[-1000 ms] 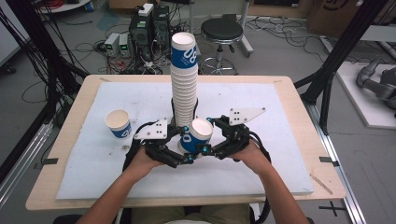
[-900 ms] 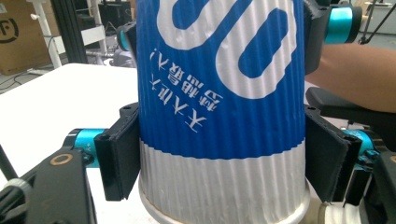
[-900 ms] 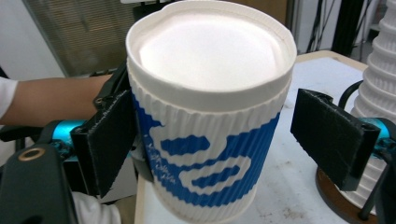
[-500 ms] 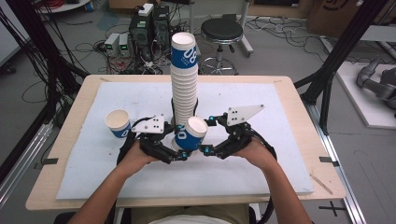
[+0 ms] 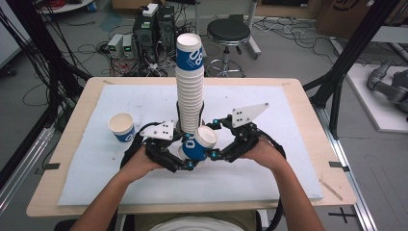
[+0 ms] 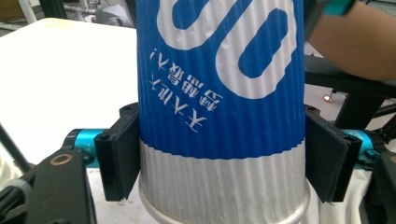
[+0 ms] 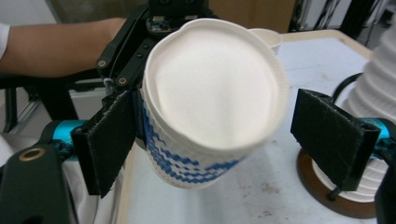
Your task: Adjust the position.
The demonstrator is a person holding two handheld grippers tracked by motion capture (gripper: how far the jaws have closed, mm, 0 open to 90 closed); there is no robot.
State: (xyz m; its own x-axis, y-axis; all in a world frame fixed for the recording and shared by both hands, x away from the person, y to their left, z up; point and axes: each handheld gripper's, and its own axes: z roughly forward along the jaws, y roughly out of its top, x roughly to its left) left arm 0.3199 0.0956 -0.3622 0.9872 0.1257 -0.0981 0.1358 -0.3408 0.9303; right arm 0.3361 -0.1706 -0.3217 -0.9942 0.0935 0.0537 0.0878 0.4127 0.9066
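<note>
Ribbed matt paper cup [image 6: 219, 116], white foam mat [image 5: 288, 125], wooden table [image 5: 62, 139]
</note>
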